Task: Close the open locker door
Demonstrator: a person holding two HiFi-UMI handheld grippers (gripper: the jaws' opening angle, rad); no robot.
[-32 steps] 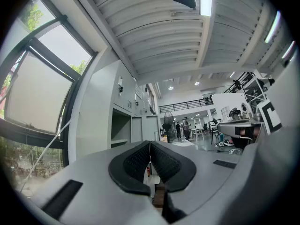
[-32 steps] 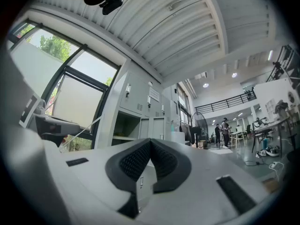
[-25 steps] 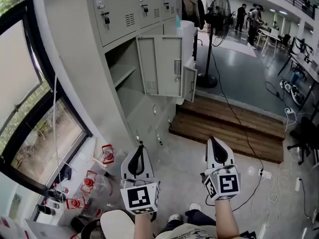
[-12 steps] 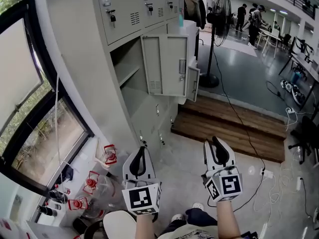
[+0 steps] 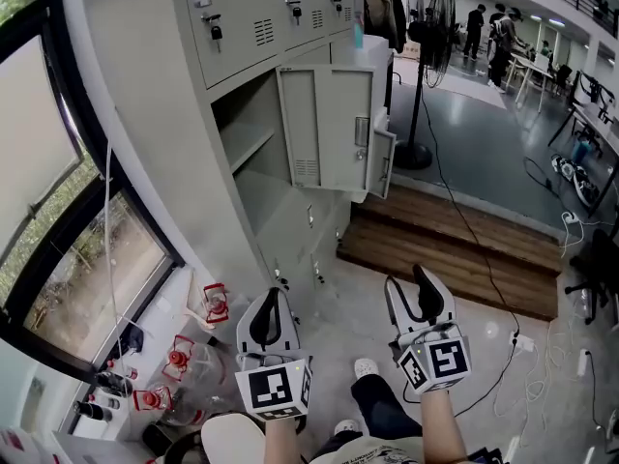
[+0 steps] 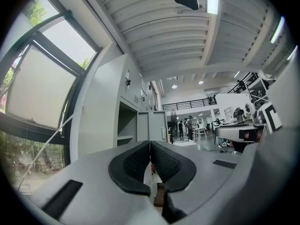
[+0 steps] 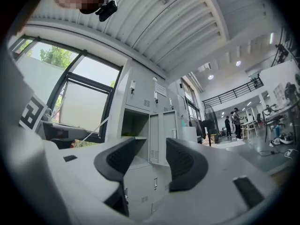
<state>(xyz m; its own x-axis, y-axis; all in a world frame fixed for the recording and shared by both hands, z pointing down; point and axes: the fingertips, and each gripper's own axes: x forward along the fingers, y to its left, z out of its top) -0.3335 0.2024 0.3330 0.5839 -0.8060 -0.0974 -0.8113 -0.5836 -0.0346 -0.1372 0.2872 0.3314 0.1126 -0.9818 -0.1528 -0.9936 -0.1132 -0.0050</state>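
The grey locker bank runs up the left of the head view. One locker door hangs wide open, showing a compartment with a shelf; a smaller door beside it is ajar. Both grippers are held low, well short of the lockers, and point toward them. My left gripper is shut with its pads together and empty. My right gripper has just been opening; its jaws stand apart with nothing between them. The open door shows far off between them.
A dark wooden step lies right of the lockers, with a standing fan behind it. Red-capped clear items sit on the floor by the window. Cables trail at right. People stand far back.
The right gripper's jaws have gone from shut to wide apart. Both grippers sit a little lower in the head view, and a leg and shoe have come forward beneath them.
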